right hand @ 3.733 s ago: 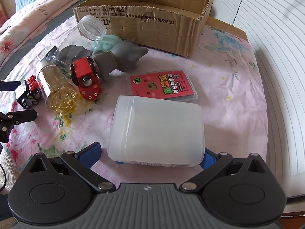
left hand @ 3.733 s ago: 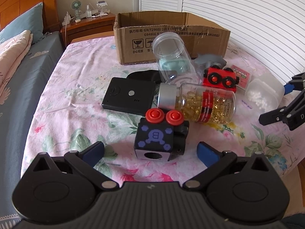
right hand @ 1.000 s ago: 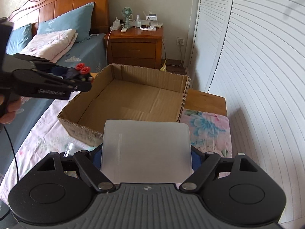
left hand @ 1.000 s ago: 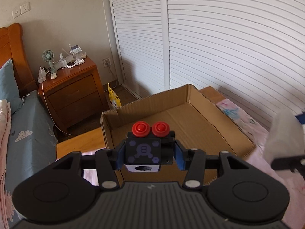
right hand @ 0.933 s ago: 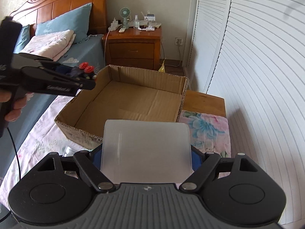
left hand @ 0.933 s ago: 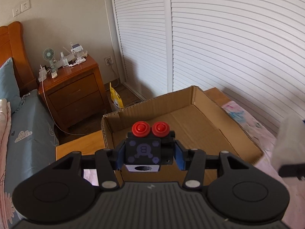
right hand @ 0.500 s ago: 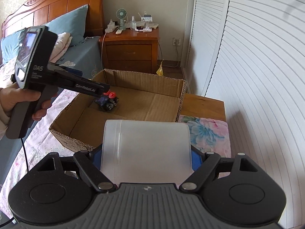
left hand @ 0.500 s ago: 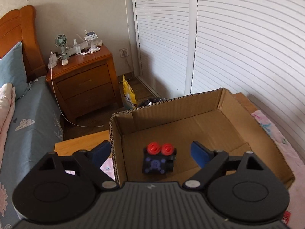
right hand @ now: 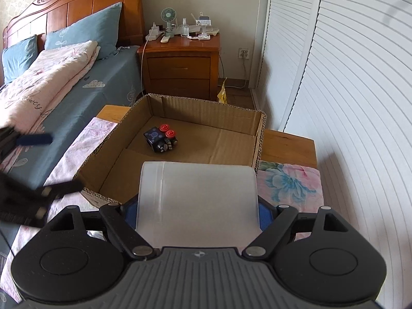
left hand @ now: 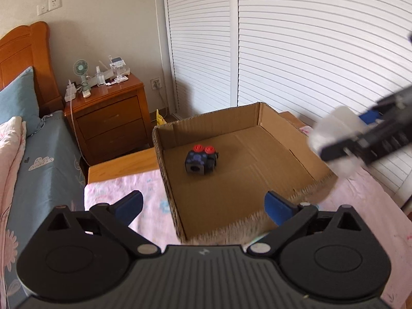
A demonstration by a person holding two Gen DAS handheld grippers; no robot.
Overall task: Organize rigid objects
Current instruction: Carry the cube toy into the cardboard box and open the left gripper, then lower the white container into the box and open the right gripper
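Lying alone in cardboard box (left hand: 288, 139): black toy cube (left hand: 200, 159); left tool (left hand: 203, 203) agape, right tool (right hand: 197, 206) clamping frosted tub (right hand: 197, 200).

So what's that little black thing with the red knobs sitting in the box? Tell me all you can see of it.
The black toy block is a small cube-like piece, seemingly plastic, with two round red buttons on top and a purple pattern on one face; another face has a round hole. It rests alone on the floor of the cardboard box, toward its far left part, clear of the walls. No gripper touches it.
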